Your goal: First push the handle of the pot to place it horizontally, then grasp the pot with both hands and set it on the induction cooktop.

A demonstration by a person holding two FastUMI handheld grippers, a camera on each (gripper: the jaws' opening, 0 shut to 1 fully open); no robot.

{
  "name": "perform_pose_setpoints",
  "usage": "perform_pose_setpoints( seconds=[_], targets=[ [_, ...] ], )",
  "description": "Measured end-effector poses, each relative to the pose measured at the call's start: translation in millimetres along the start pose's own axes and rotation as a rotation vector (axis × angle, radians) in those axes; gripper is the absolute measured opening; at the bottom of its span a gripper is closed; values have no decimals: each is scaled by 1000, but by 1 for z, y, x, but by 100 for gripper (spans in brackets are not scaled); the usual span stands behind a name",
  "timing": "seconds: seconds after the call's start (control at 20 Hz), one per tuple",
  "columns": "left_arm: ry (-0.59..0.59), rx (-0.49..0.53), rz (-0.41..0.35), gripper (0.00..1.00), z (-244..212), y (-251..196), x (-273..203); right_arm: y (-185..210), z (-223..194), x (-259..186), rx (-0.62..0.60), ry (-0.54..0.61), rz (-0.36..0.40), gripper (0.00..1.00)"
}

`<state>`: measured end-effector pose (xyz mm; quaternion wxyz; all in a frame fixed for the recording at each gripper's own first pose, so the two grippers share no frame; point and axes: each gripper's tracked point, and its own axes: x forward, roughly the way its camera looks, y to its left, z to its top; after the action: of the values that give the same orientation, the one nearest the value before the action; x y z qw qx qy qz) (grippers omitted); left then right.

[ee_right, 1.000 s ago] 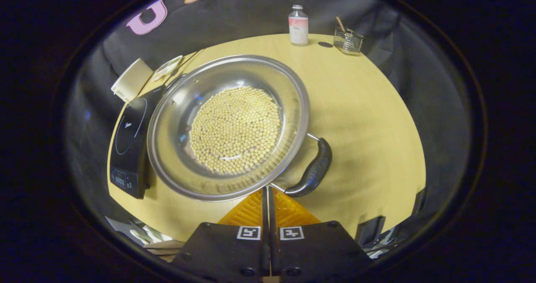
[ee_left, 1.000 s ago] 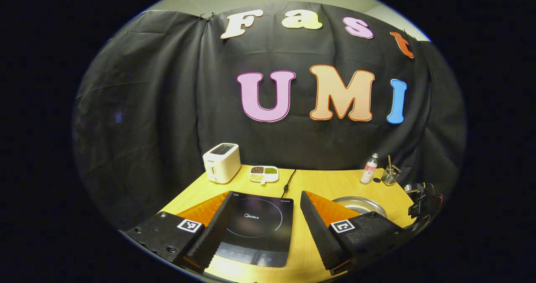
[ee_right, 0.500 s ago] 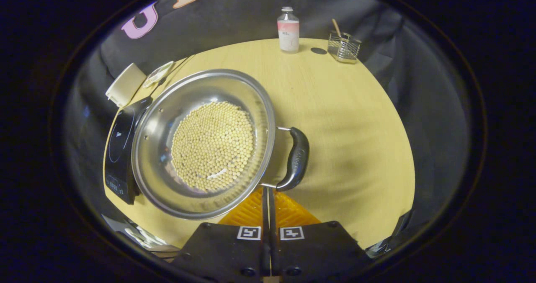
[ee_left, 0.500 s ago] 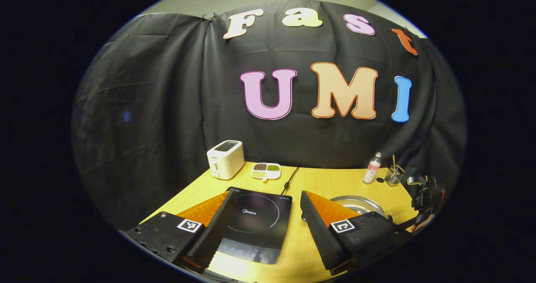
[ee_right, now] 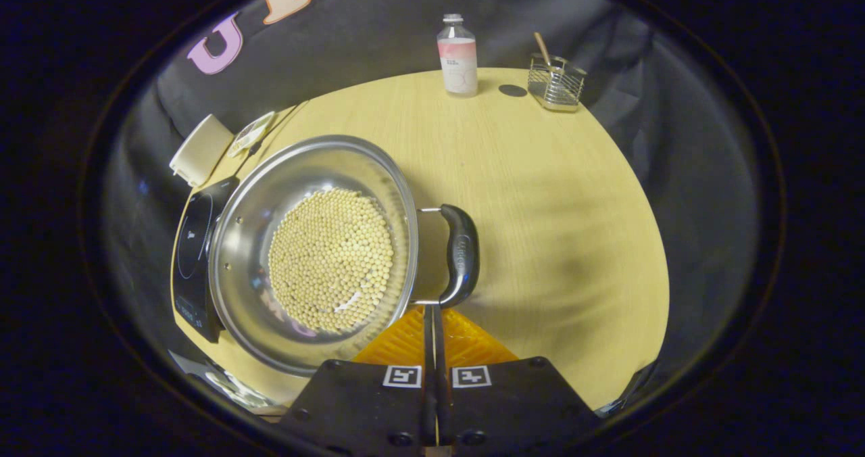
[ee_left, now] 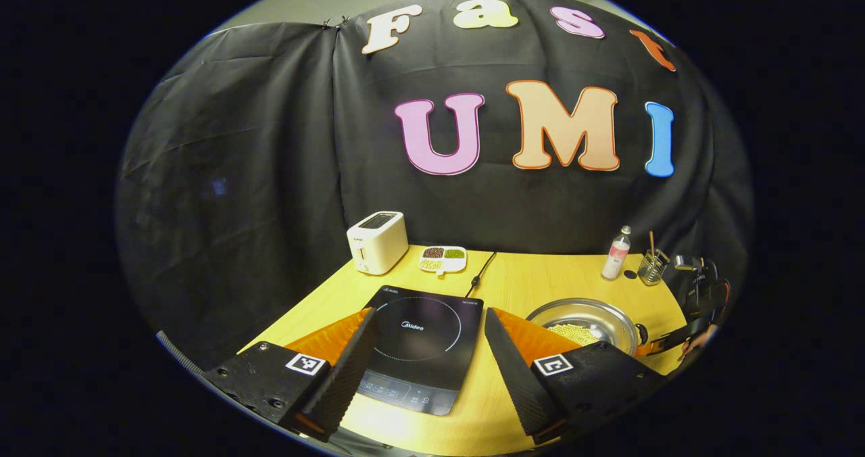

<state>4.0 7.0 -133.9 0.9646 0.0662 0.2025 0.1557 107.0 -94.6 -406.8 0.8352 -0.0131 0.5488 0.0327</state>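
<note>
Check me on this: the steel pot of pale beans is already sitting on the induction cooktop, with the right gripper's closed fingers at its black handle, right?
Not quite. In the right gripper view the pot sits on the wooden table beside the induction cooktop, not on it. The rest holds: it contains pale beans, and the right gripper is closed at the black handle.

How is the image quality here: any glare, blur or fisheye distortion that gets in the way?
Right gripper view: sharp centre, bright reflections on the pot wall, table edge bowed by the fisheye, dim at the rim. Left gripper view: evenly lit, cooktop slightly glossy, the far pot small but legible.
</note>
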Motion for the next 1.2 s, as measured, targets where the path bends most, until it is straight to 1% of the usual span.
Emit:
perform_pose_setpoints(
  seconds=[0.15, 0.2, 0.25, 0.3, 0.35, 0.4, 0.45, 0.5, 0.55, 0.65, 0.75, 0.85, 0.9, 1.0, 1.05, 1.1, 1.2],
  targets=[
    [22, 0, -3, 95, -8, -11, 4, -1, 3, 1, 5, 4, 21, 2],
    [26, 1, -4, 94, -10, -15, 6, -1, 1, 1, 8, 7, 28, 0],
    [31, 1, -7, 93, -12, -19, 9, -1, 2, 1, 11, 10, 37, 0],
    [38, 0, -11, 94, -13, -23, 11, 0, 1, 0, 15, 17, 46, 2],
    [43, -1, -15, 94, -16, -27, 14, 0, 1, 0, 20, 20, 58, 2],
    [50, -1, -18, 93, -19, -30, 18, -1, 1, 0, 20, 23, 67, 0],
    [56, 0, -19, 93, -20, -32, 21, -2, 0, 0, 18, 29, 71, 0],
    [60, 3, -22, 94, -22, -35, 25, -1, -3, -2, 12, 35, 83, 3],
    [72, 8, -27, 93, -26, -38, 29, -1, -5, -2, 5, 44, 91, 5],
    [89, 24, -38, 94, -33, -44, 37, 0, -9, -5, -13, 56, 104, 6],
    [108, 41, -53, 94, -40, -50, 45, 0, -10, -5, -16, 60, 115, 9],
    [125, 52, -71, 95, -47, -55, 51, 0, -10, -5, -16, 65, 127, 9],
    [131, 54, -79, 95, -49, -57, 53, 0, -11, -6, -17, 66, 135, 12],
    [141, 51, -90, 95, -53, -61, 58, 0, -11, -6, -20, 69, 147, 12],
    [147, 47, -95, 95, -55, -62, 61, 0, -11, -5, -21, 71, 151, 14],
    [151, 42, -97, 95, -57, -63, 62, 0, -11, -5, -22, 73, 156, 13],
    [159, 33, -102, 95, -59, -64, 65, 1, -13, -5, -22, 80, 171, 17]
  ],
)
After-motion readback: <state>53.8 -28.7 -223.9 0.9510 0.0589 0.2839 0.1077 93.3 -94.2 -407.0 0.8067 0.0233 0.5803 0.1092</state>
